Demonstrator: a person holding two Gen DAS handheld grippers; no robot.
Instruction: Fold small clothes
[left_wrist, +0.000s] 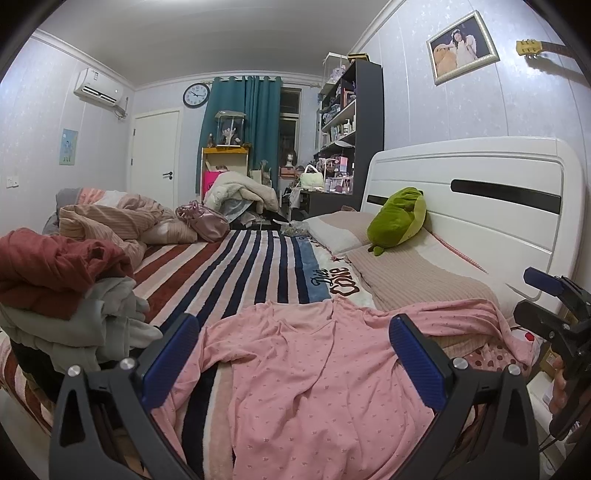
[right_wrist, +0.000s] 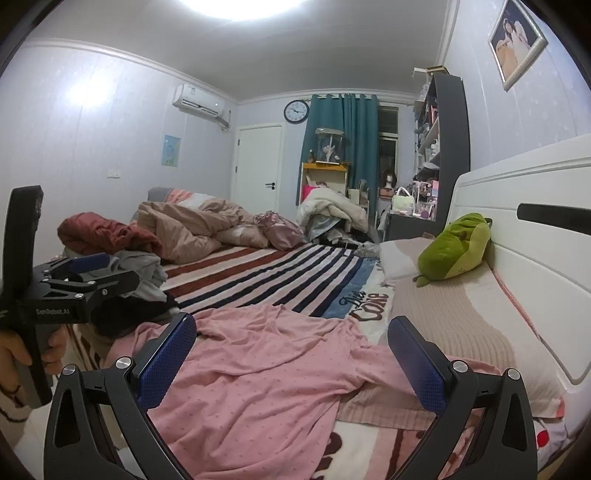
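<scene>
A pink dotted garment (left_wrist: 295, 369) lies spread and wrinkled on the striped bed blanket (left_wrist: 240, 266); it also shows in the right wrist view (right_wrist: 258, 376). My left gripper (left_wrist: 295, 354) is open above it, its blue pads wide apart and empty. My right gripper (right_wrist: 291, 354) is open too, above the garment's right part, empty. The right gripper shows at the right edge of the left wrist view (left_wrist: 554, 314). The left gripper shows at the left of the right wrist view (right_wrist: 92, 273).
A pile of red and grey clothes (left_wrist: 62, 295) sits at the left of the bed. A rumpled beige duvet (left_wrist: 118, 221) and pink bag (left_wrist: 203, 221) lie farther back. Pillows (left_wrist: 406, 273), a green plush toy (left_wrist: 399, 218) and the white headboard (left_wrist: 480, 206) are at the right.
</scene>
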